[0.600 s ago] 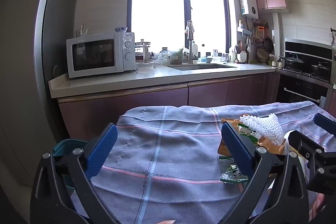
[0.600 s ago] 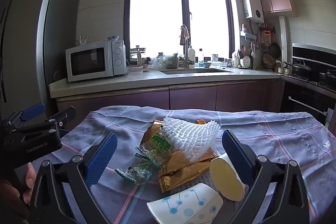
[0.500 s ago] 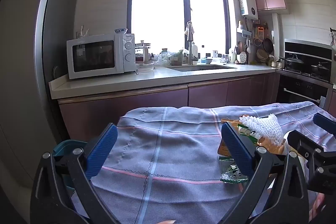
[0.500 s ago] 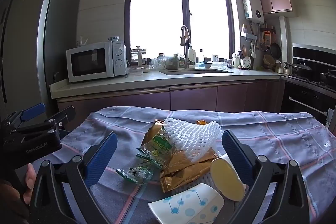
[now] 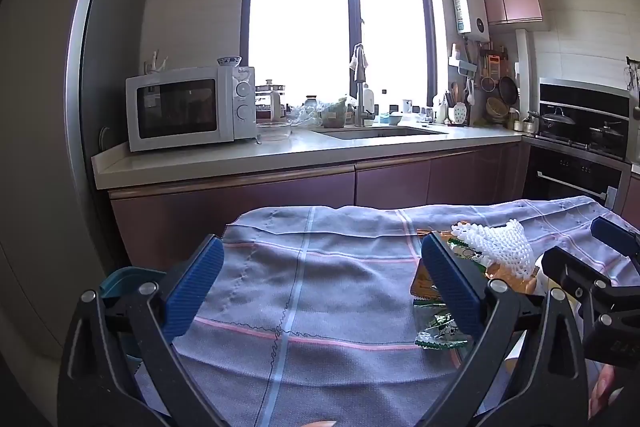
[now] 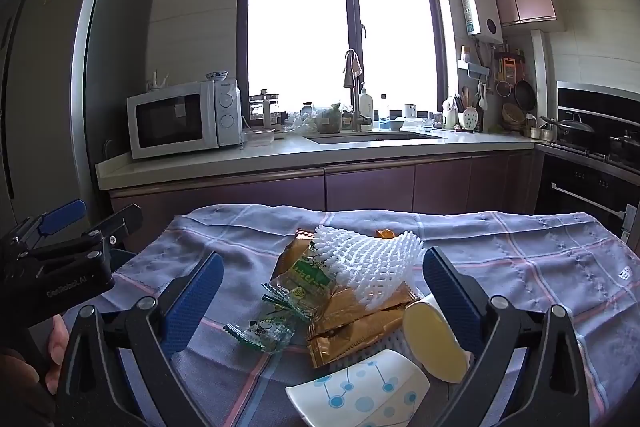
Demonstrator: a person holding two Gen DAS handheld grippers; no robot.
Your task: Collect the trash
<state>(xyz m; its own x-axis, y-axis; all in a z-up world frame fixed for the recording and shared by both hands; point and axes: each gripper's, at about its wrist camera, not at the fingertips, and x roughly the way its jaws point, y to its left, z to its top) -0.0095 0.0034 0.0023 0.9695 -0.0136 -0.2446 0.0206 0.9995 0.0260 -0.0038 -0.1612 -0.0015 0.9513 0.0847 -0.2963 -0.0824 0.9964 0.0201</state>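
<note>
Jaws: both my pairs stand wide and hold nothing; my left gripper [image 5: 318, 281] hangs over bare cloth, my right gripper [image 6: 320, 297] frames the trash.
Change: almost none against half a second ago; both views sit nearly as they did, and no piece has shifted.
Trash: heaped on the cloth-covered worktop [image 6: 540, 259], right of centre: white foam net [image 6: 370, 265] on gold wrappers [image 6: 352, 327], green packet [image 6: 310, 279], small green wrapper [image 6: 262, 333] to the left, paper cup [image 6: 434, 341] nearest.
Bin: a teal rim [image 5: 128, 277] shows at the worktop's near left.
Meaning: I judge collecting has not begun; a first grasp comes next.
</note>
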